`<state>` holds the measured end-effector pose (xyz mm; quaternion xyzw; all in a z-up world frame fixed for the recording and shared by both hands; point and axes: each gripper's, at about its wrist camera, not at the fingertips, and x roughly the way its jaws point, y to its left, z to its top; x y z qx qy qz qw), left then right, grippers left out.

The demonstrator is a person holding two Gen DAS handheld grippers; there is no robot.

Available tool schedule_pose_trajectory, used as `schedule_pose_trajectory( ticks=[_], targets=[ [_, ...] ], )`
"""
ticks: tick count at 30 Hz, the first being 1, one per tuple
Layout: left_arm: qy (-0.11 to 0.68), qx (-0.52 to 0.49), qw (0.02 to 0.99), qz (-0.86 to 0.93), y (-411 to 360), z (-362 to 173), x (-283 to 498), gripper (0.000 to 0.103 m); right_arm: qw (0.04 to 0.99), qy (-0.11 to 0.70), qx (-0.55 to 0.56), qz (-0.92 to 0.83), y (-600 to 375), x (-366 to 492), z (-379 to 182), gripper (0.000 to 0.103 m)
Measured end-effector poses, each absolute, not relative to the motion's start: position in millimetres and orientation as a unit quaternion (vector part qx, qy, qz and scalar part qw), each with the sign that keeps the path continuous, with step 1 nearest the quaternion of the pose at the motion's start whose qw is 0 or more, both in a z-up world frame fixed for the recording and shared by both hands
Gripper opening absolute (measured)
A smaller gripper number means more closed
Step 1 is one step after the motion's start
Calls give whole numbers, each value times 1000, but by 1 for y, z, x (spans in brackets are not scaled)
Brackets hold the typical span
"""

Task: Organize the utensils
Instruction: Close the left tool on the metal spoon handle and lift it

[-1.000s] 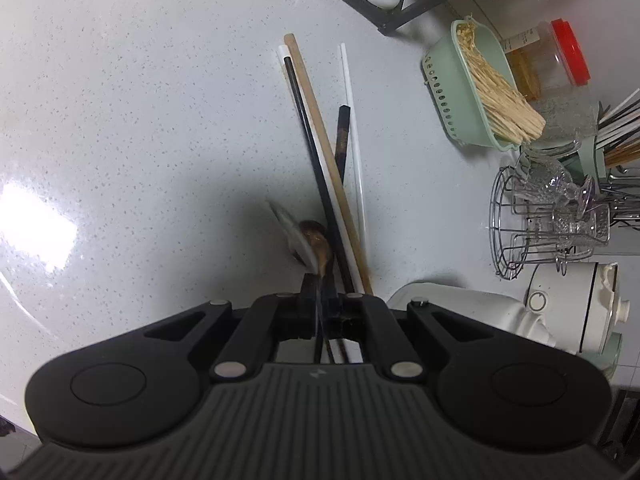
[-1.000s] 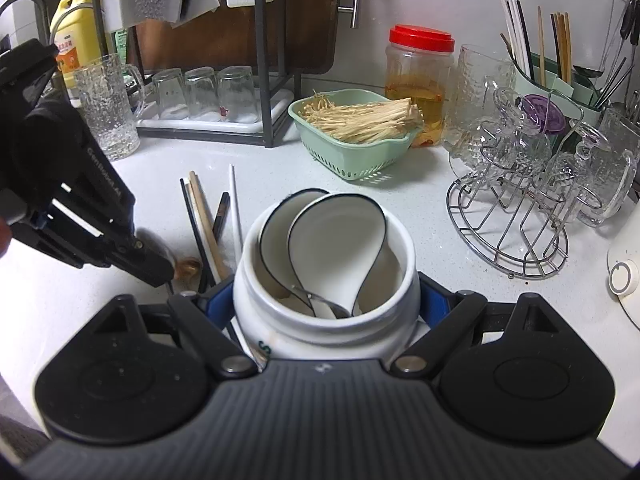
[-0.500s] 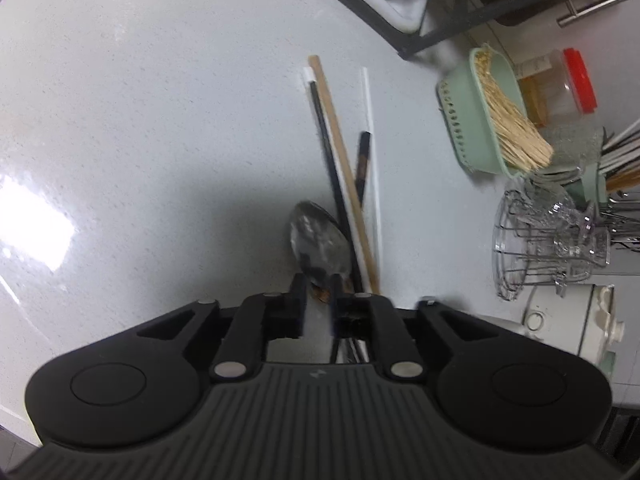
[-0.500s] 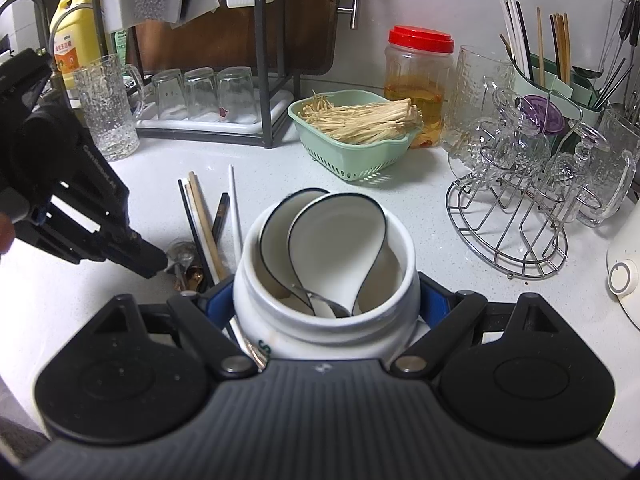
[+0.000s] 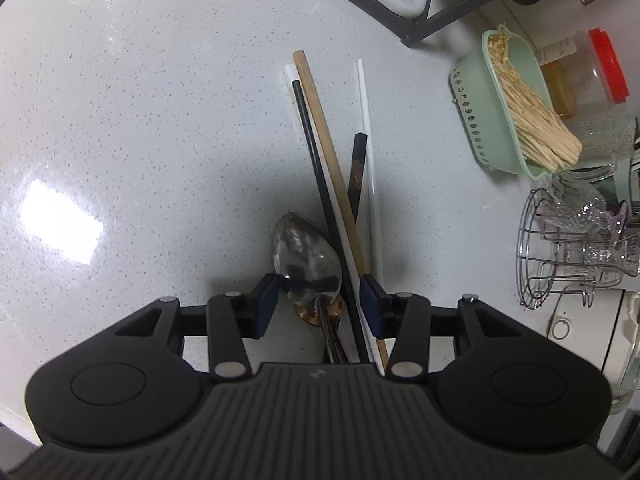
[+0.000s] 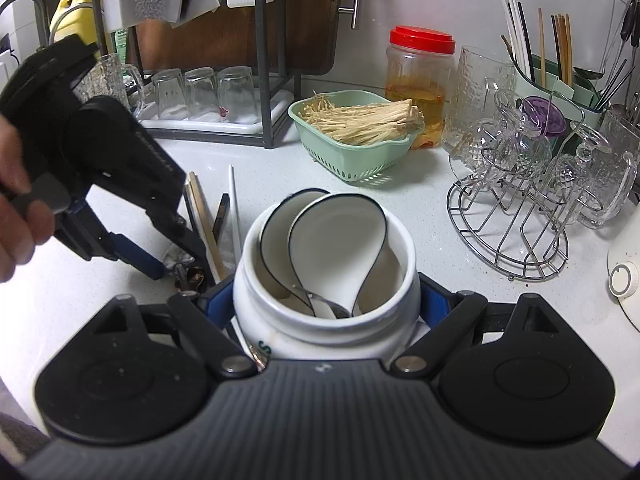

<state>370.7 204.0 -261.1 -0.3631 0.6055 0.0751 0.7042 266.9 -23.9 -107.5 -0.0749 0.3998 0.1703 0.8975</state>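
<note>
A metal spoon lay bowl-up on the speckled white countertop, its bowl between the blue pads of the left gripper. Those jaws were opening, and neither pad pressed on the spoon; it rested free on the counter. A copper-coloured spoon peeked out from under its neck. Just to the right, touching the spoon's edge, lay a loose bundle of chopsticks: a black one, a tan wooden one, two white ones and a short dark one, crossing near the gripper's right pad.

In the right wrist view, the right gripper was clamped on a white ceramic jar, a pad on each side of its body. Two white soup spoons with dark rims stood in the jar, bowls up, along with a metal utensil whose kind I could not tell. The left gripper appeared at the left of that view, held by a hand and tilted down at the pile beside the jar.

Farther back stood a green basket of enoki mushrooms, a red-lidded plastic jar, a wire rack of glass cups, a green holder of upright chopsticks and a dish rack with upturned glasses.
</note>
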Motion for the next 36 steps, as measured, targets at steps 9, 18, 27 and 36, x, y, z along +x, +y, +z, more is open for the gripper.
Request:
schedule_pose_trajectory(
  ticks=[9, 18, 27, 36],
  targets=[
    [661, -274, 691, 104, 182, -255, 395, 52, 899, 396, -74, 171, -25, 266, -108, 91],
    [667, -233, 695, 131, 168, -252, 410, 58, 900, 391, -73, 175, -26, 266, -108, 91],
    [658, -223, 706, 141, 168, -248, 416, 38, 899, 388, -77, 186, -28, 267, -109, 91],
    [638, -226, 726, 124, 177, -241, 396, 30, 899, 387, -79, 191, -26, 270, -109, 91]
  ],
)
